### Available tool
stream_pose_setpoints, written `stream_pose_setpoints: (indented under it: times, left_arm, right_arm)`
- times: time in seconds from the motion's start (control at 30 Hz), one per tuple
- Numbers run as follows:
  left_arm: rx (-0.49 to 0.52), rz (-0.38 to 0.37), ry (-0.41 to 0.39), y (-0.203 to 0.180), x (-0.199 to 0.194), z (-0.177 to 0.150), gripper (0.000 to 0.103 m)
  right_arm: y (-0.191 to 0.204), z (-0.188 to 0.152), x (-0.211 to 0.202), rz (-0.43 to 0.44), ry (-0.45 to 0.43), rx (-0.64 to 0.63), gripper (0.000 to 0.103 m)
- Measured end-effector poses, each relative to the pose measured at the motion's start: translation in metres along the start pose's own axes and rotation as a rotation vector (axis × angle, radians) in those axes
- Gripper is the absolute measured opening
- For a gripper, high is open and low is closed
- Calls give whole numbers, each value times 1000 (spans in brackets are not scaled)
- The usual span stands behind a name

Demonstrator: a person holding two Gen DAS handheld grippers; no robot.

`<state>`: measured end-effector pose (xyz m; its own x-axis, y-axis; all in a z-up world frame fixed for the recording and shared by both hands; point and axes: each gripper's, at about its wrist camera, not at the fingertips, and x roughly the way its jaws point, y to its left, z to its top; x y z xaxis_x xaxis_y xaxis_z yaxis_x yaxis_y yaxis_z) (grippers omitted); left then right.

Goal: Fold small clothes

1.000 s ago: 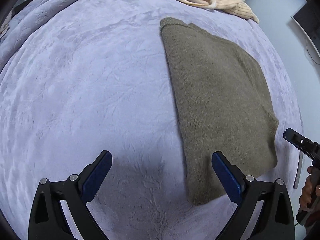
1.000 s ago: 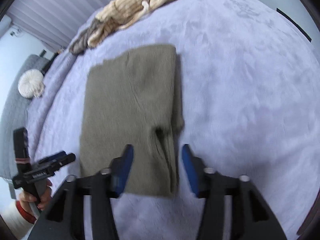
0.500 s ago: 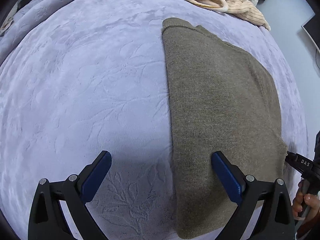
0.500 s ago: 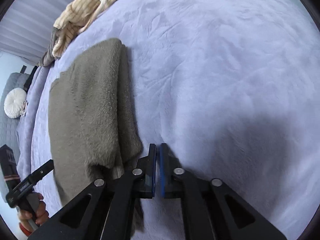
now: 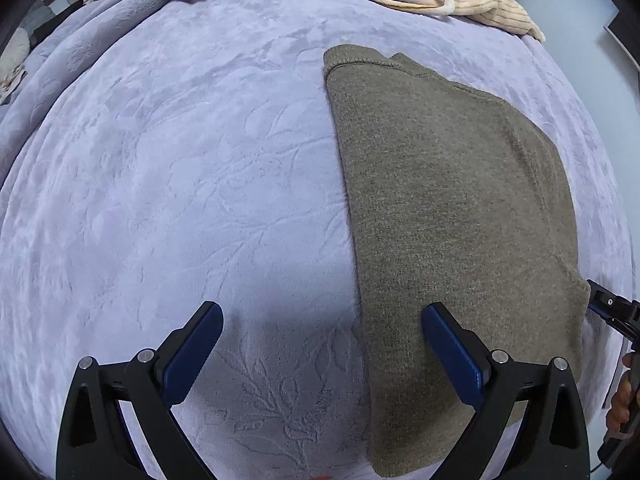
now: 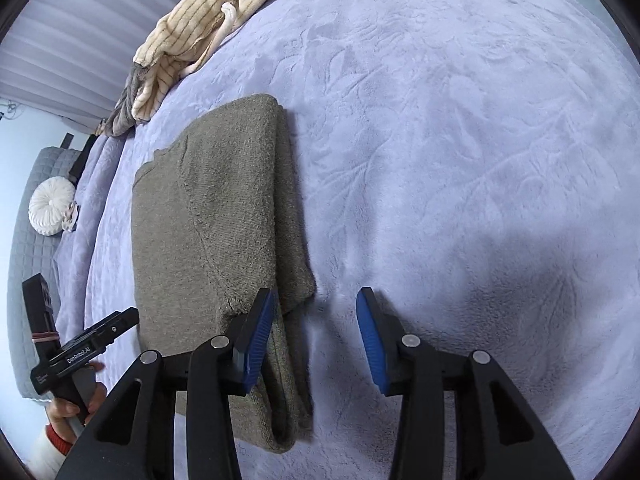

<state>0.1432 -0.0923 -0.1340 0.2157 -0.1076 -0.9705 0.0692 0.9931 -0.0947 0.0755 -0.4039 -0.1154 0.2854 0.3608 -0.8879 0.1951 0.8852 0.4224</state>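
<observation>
with both grippers (image 5: 322, 354) (image 6: 316, 338) gaping empty, seat each squarely on the folded olive knit sweater's (image 5: 448, 208) near corners before clamping; the right's jaws have just been opening.

The sweater (image 5: 452, 216) is a knitted cloth, olive-brown, matt and a little fuzzy, with a fine grain. The blanket (image 5: 180, 184) under it is a soft plush cloth, pale lilac, with a pressed pattern of leaves and a light sheen. The garment (image 6: 200, 28) at the far edge is a cream cloth with thin dark ribs, thick and soft. The left gripper (image 5: 320, 354) has matt black plastic arms, blue ridged pads (image 5: 452, 354) and small shiny metal pins.
</observation>
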Motion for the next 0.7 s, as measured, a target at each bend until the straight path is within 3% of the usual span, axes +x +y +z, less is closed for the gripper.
stream_pose_setpoints:
  times: [0.27, 0.4, 0.7]
  left_arm:
    - [14, 50, -21, -12, 5, 12, 101]
    - [9, 50, -13, -14, 7, 16, 101]
    - [2, 36, -3, -7, 10, 17, 101]
  right_arm:
    - [-2, 6, -4, 3, -3, -3, 52]
    - [-2, 9, -4, 11, -5, 8, 57]
    - [1, 14, -4, 31, -1, 0, 58]
